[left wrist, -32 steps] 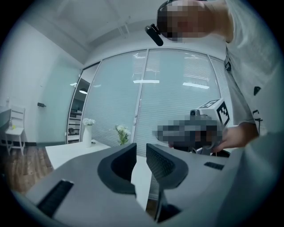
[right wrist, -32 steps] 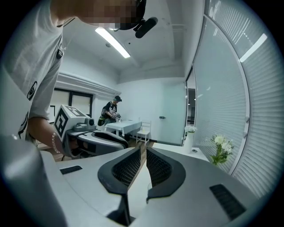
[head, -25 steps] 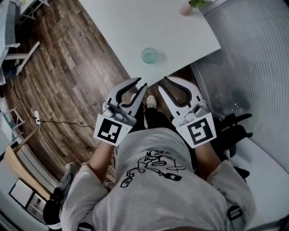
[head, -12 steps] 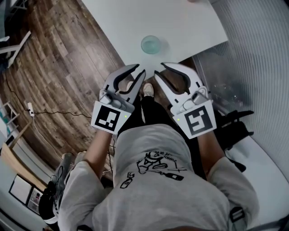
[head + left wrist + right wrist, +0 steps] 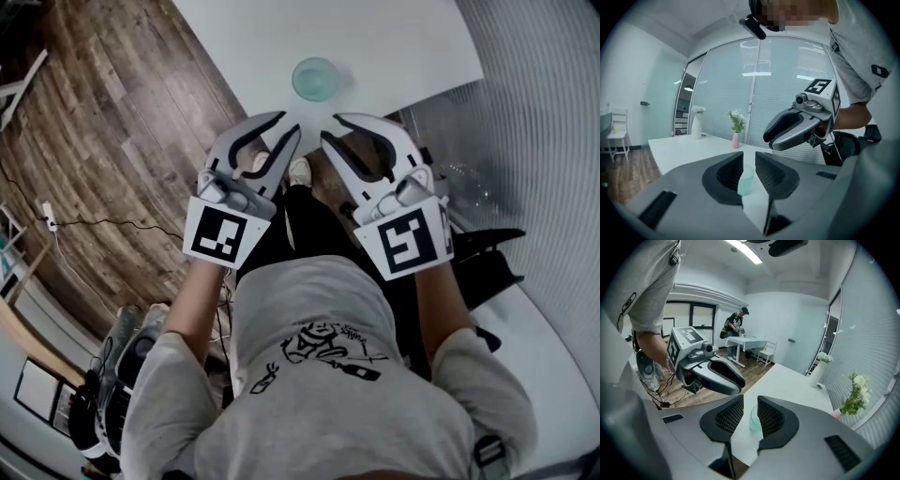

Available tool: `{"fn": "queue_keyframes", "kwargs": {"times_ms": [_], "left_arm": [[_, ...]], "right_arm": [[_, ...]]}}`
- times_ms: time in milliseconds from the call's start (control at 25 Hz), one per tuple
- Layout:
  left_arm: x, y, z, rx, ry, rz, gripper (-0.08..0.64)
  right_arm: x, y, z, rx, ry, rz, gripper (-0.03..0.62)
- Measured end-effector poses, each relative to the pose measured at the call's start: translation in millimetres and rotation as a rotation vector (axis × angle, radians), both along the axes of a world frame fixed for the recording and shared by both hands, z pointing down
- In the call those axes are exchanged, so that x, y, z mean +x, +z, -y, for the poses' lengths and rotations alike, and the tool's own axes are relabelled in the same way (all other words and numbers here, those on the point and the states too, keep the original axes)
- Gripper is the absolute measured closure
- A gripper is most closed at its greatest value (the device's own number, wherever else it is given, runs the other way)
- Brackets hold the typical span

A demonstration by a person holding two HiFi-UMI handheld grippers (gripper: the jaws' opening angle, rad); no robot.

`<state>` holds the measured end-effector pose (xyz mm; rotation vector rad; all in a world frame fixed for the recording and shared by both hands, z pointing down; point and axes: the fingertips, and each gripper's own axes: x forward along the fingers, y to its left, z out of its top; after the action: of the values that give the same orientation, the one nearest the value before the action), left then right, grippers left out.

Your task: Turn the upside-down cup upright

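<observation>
One translucent pale-green cup

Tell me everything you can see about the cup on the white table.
The cup is a small, pale teal tumbler, translucent like glass or plastic, round, with no handle showing. It stands on end on the white table near the edge closest to the person. Nothing touches it: the left tongs and right tongs hang short of it, jaws slightly apart and empty, the right's having just been opening. Which end is up is hard to tell.
</observation>
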<state>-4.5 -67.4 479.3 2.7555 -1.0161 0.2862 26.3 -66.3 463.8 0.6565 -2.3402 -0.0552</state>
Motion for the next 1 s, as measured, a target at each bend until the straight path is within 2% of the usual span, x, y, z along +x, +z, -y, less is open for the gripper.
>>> {"fn": "queue_keyframes", "kwargs": {"times_ms": [200,480,760,1000], "left_arm": [[-3.9,31.6,34.4,0.007,-0.001,0.022,0.484],[10.1,57.8,30.1,0.004,0.014,0.028,0.482],[12.5,60.6,27.4,0.008,0.004,0.03,0.477],[16.6,82.1,25.9,0.002,0.001,0.044,0.467]], "right_arm": [[-5.7,35.2,33.0,-0.01,-0.033,-0.058,0.482],[1.6,69.9,28.7,-0.028,-0.063,-0.114,0.482],[4.4,75.9,25.5,-0.031,-0.09,-0.182,0.476],[9.1,99.2,23.1,-0.043,-0.118,-0.238,0.468]]}}
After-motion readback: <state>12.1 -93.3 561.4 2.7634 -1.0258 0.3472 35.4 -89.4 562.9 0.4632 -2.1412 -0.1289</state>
